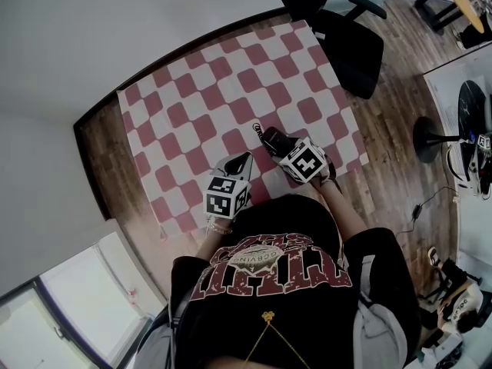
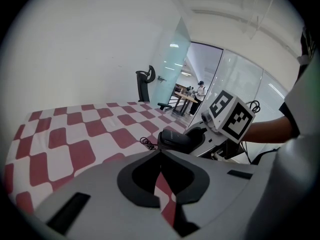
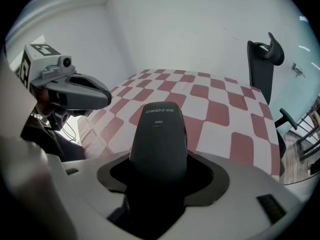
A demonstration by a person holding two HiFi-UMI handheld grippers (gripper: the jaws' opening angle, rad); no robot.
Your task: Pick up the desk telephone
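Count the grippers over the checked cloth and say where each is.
2. The left gripper, shut and empty, is over the near edge of the cloth; the right gripper, beside it, is shut on the black telephone.

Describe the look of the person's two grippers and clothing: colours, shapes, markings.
The left gripper and right gripper are pale grey moulded shells with black padded jaws. Each carries a white cube printed with black square markers. The person wears a black short-sleeved T-shirt with a red and white print.
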